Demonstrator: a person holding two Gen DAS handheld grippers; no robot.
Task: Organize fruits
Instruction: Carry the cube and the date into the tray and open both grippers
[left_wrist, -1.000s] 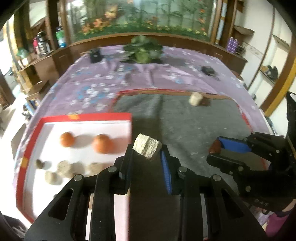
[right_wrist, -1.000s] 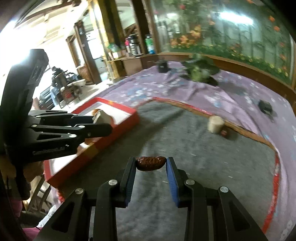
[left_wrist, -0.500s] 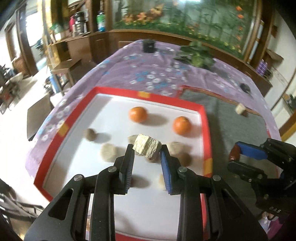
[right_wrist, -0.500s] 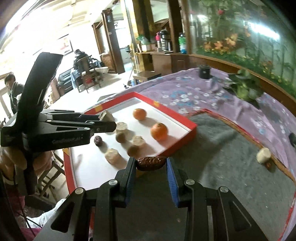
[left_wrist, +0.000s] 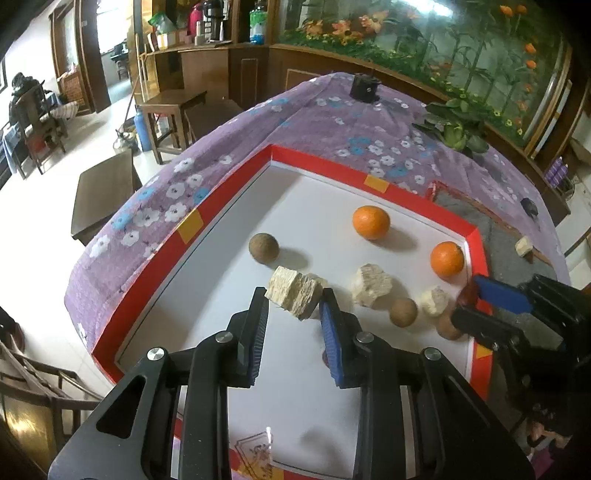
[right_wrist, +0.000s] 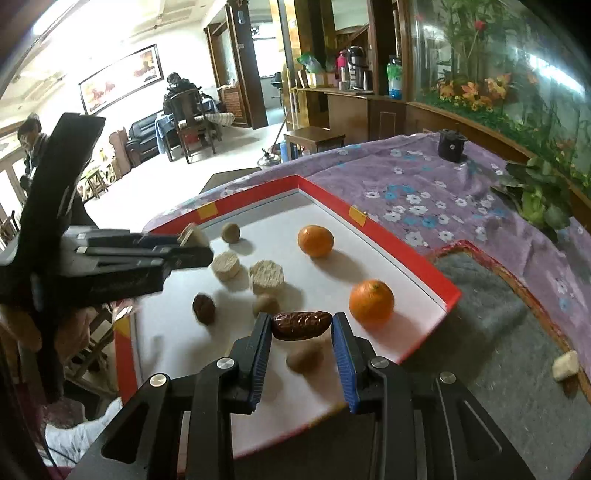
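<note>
Now the left gripper (left_wrist: 293, 308) clamps a pale chunk (left_wrist: 294, 291) between its pads, above the near-middle of the tray (left_wrist: 221, 192). Just right of it, the right gripper (right_wrist: 301, 332) pinches a brown date (right_wrist: 301, 325) crosswise at its tips, above the tray's near edge, beside one orange (right_wrist: 371, 298). A second earlier both grippers hung over the grey mat (right_wrist: 491, 332) with the same loads; since then they have crossed to the tray.

Two oranges (left_wrist: 371, 222) in red-rimmed tray (left_wrist: 221, 192)
</note>
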